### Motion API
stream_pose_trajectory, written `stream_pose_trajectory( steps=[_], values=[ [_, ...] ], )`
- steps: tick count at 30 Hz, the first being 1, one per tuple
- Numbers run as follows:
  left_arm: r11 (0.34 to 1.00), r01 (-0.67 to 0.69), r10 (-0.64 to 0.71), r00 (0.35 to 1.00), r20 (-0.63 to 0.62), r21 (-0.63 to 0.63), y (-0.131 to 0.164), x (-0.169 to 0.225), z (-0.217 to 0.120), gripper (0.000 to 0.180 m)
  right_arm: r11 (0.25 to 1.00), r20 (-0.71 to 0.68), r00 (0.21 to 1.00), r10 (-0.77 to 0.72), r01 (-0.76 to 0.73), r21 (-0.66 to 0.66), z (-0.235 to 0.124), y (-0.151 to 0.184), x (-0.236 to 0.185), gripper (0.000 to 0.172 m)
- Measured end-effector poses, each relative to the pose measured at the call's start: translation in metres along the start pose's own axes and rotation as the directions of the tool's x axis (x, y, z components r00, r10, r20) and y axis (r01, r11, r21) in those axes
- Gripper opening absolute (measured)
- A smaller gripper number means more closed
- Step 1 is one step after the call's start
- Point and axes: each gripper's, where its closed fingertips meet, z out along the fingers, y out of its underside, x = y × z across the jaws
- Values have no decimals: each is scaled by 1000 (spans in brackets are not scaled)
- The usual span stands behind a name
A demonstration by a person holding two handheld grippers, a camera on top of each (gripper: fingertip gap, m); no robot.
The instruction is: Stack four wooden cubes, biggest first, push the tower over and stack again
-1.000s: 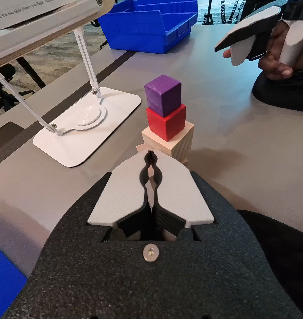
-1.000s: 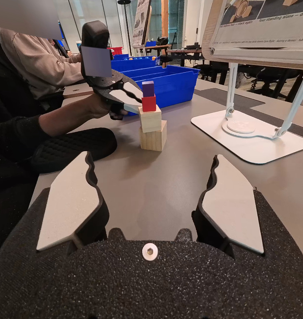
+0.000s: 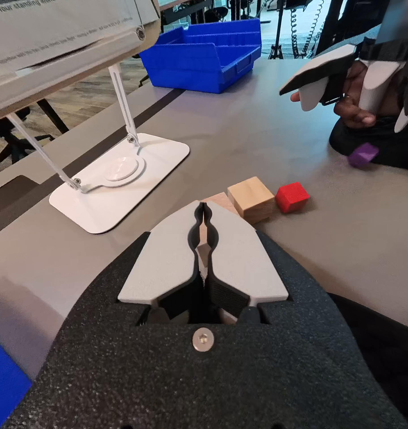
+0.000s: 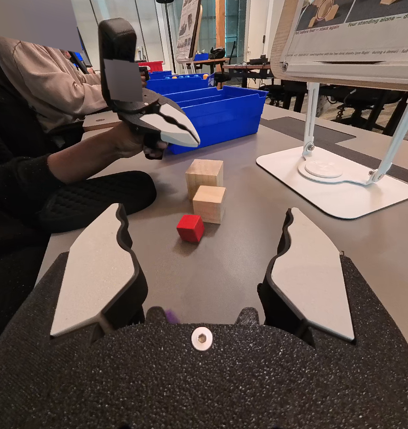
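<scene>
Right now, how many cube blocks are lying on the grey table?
4: a large wooden cube, a smaller wooden cube in front of it, a red cube nearer, and a purple cube by the black pad. None are stacked.

printed sheet point(image 4: 351, 39) on stand, lines of writing

Two bare wooden blocks point(image 4: 204, 177) show matt grain beside a ridged plastic red cube point(image 4: 190, 228) on the smooth matt grey bench point(image 4: 244, 243).
</scene>
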Motion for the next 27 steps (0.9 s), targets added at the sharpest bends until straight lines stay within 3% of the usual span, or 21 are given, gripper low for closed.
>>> stream_pose_trajectory(
  steps=[4, 5, 9, 12, 23, 25, 27],
  values=[
    [996, 13, -13, 1000, 4, 83, -11, -1, -6, 0, 1000, 0, 1000, 2, -2, 0, 0, 0, 0, 124],
    [994, 21, -21, 1000, 3, 107, -15, -2, -8, 9, 1000, 0, 1000, 2, -2, 0, 0, 0, 0, 124],
    [971, 61, -59, 998, -18, 229, -32, 0, -18, 70, 1000, 1, 1000, 4, -4, 1, 0, 0, 0, 124],
    [945, 110, -105, 994, -31, 308, -46, 2, -25, 146, 1000, 2, 1000, 5, -5, 2, 0, 0, 0, 124],
    [942, 73, -14, 984, -178, 328, -46, 64, -47, 146, 1000, 9, 1000, -4, 4, 0, 0, 0, -1, 123],
    [940, 70, -19, 988, -153, 334, -45, 72, -51, 146, 1000, 10, 1000, -7, 7, -3, 1, 1, -2, 123],
    [941, 50, -37, 998, -46, 334, -40, 70, -58, 146, 1000, 11, 1000, -8, 8, -7, 1, 1, -2, 123]
  ],
)
